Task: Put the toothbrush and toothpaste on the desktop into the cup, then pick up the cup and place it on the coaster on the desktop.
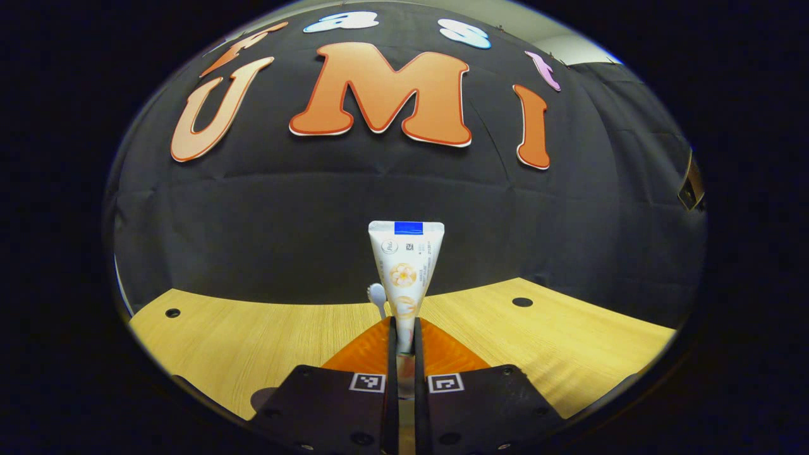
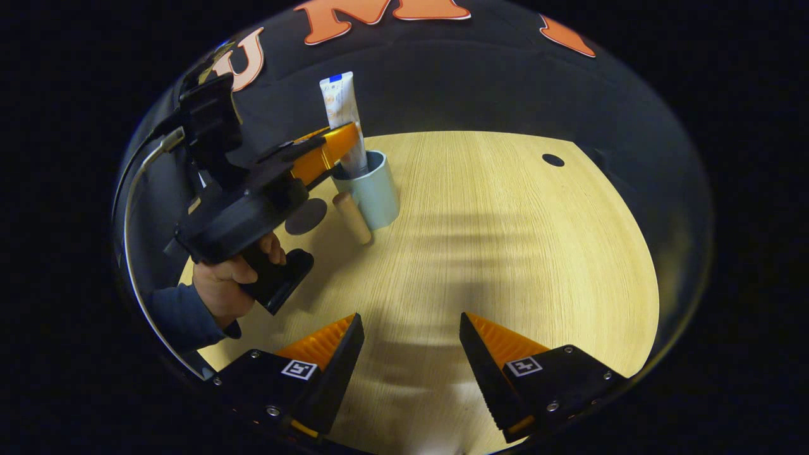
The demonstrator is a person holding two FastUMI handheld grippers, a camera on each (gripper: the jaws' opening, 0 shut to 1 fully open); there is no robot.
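Right now the left claw (image 1: 405, 328) is clamped on the toothpaste (image 1: 406, 268), both fingers pressed flat against the lower part of the tube, which stands upright between them with its crimped blue-edged end on top. Just behind the tube, to its left, a pale toothbrush head (image 1: 377, 295) pokes up. From the right gripper view, that same left claw (image 2: 344, 148), held by a hand (image 2: 231, 278) in a blue sleeve (image 2: 180, 316), reaches over the rim of the pale blue cup (image 2: 373, 186); the toothpaste (image 2: 344, 117) rises straight out of the cup's mouth, its lower end down inside. The cup stands upright on the wooden tabletop (image 2: 505, 253), toward the far left. A short wooden cylinder (image 2: 352, 218) lies on the tabletop just beside the cup, touching or nearly touching its wall; I cannot tell which. A dark round coaster (image 2: 306, 216) lies flat a little further left, near the cup but apart from it. The right claw (image 2: 411, 344) hangs low over bare wood, well apart from the cup, its fingers spread wide with nothing between them.
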